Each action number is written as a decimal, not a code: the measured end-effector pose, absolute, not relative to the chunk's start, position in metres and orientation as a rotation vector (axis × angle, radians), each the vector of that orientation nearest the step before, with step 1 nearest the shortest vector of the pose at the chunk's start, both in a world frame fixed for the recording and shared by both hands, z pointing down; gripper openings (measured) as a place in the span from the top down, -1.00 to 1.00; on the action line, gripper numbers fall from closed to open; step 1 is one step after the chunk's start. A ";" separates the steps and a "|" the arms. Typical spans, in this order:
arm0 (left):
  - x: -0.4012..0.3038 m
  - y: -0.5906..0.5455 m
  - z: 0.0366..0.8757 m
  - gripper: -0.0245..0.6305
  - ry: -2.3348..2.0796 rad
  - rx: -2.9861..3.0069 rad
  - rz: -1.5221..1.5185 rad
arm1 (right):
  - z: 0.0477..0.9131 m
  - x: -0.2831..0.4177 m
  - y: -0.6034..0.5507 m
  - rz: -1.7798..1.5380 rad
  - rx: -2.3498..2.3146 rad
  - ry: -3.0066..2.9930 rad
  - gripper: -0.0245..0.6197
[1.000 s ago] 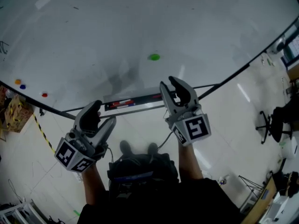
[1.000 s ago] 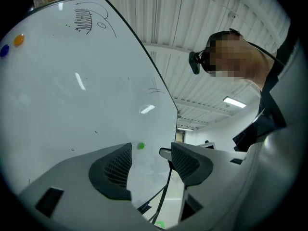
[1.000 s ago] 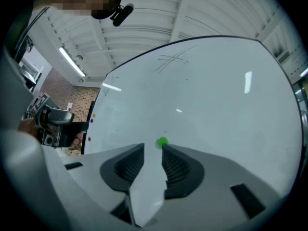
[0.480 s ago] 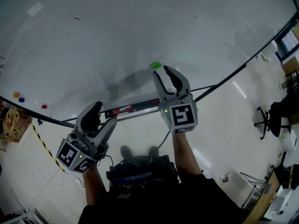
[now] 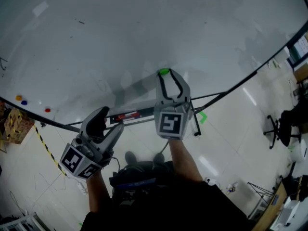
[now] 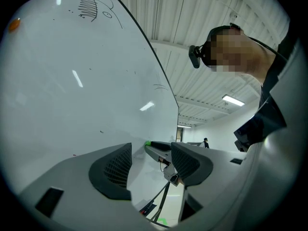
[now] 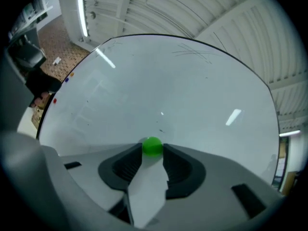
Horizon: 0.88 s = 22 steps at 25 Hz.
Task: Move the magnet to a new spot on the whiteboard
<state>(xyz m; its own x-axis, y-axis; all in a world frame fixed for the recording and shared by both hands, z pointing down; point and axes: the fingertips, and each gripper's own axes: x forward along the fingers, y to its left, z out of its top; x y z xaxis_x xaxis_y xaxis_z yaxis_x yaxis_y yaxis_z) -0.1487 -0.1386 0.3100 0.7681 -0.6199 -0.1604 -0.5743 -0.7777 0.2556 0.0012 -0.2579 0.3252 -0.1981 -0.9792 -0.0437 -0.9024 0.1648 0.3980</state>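
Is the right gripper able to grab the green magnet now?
Probably yes: the jaws of the right gripper have just been opening, and the green magnet on the whiteboard sits between their tips, with nothing blocking it.

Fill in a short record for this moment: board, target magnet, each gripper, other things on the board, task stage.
surface: large white whiteboard
target: small round green magnet, stuck on the board
right gripper: open; its jaws have just been opening; the green magnet sits between the tips, not clamped
left gripper: open, nothing between its jaws
other things: small orange magnet, small blue magnet, small red magnet, near the board's left edge in the head view
stage: magnet not yet picked off the board
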 end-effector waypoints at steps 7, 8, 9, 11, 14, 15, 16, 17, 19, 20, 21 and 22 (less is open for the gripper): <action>-0.146 -0.138 0.312 0.17 -0.948 2.765 -0.342 | 0.324 0.001 -0.258 -0.422 1.829 -2.290 0.45; -0.147 -0.138 0.312 0.17 -0.949 2.763 -0.342 | 0.324 0.001 -0.257 -0.396 1.819 -2.315 0.46; -0.147 -0.138 0.312 0.17 -0.951 2.762 -0.342 | 0.324 0.002 -0.257 -0.373 1.809 -2.341 0.46; -0.148 -0.137 0.312 0.17 -0.953 2.759 -0.344 | 0.323 0.004 -0.254 -0.335 1.790 -2.394 0.46; -0.147 -0.136 0.311 0.17 -0.945 2.759 -0.355 | 0.320 0.006 -0.245 -0.280 1.746 -2.492 0.46; -0.146 -0.135 0.311 0.17 -0.939 2.760 -0.357 | 0.319 0.007 -0.239 -0.258 1.726 -2.528 0.46; -0.145 -0.134 0.310 0.17 -0.932 2.762 -0.359 | 0.318 0.009 -0.233 -0.236 1.701 -2.562 0.46; -0.143 -0.133 0.309 0.17 -0.924 2.764 -0.360 | 0.318 0.012 -0.226 -0.214 1.673 -2.592 0.46; -0.139 -0.131 0.308 0.17 -0.907 2.770 -0.361 | 0.314 0.019 -0.211 -0.179 1.629 -2.653 0.46; -0.137 -0.130 0.307 0.17 -0.898 2.773 -0.362 | 0.311 0.022 -0.204 -0.163 1.606 -2.691 0.46; -0.135 -0.129 0.306 0.17 -0.889 2.775 -0.363 | 0.308 0.024 -0.197 -0.137 1.575 -2.737 0.46; -0.133 -0.128 0.305 0.17 -0.878 2.776 -0.366 | 0.306 0.026 -0.189 -0.099 1.539 -2.791 0.46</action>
<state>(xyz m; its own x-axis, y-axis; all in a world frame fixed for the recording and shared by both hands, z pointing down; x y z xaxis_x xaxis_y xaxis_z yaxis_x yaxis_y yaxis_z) -0.1327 -0.1277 0.3054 0.7919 -0.5859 -0.1721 -0.5346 -0.8014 0.2683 0.0265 -0.1893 0.3059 -0.5334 -0.8429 -0.0711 -0.8458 0.5326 0.0316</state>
